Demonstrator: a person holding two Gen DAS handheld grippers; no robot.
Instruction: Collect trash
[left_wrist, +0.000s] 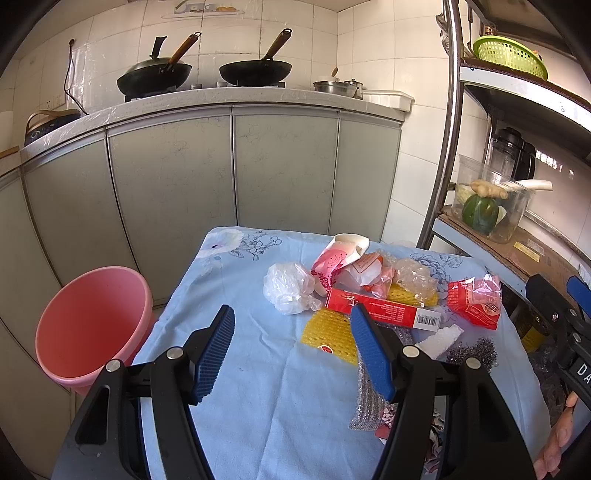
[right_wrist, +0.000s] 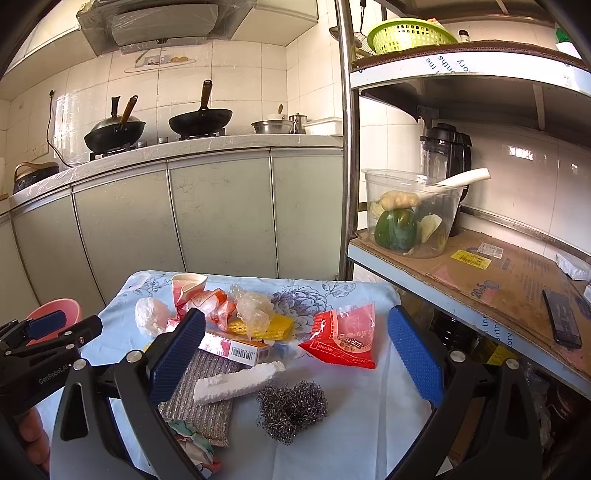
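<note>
Trash lies on a small table with a light blue cloth (left_wrist: 258, 387): a crumpled white bag (left_wrist: 288, 288), a pink paper cup (left_wrist: 332, 258), a red box (left_wrist: 380, 308), yellow foam net (left_wrist: 328, 332), a red packet (left_wrist: 474, 299) (right_wrist: 343, 336), white foam (right_wrist: 236, 382), steel wool (right_wrist: 291, 410) and a silver scouring pad (right_wrist: 207, 398). My left gripper (left_wrist: 291, 354) is open and empty above the cloth, short of the pile. My right gripper (right_wrist: 295, 362) is open and empty, over the foam and steel wool. A pink bucket (left_wrist: 92, 325) stands on the floor left of the table.
Grey kitchen cabinets (left_wrist: 221, 166) with woks (left_wrist: 255, 70) on the counter stand behind the table. A metal shelf rack (right_wrist: 480, 280) stands close on the right, holding a clear tub of vegetables (right_wrist: 410, 214) and a green basket (right_wrist: 410, 35).
</note>
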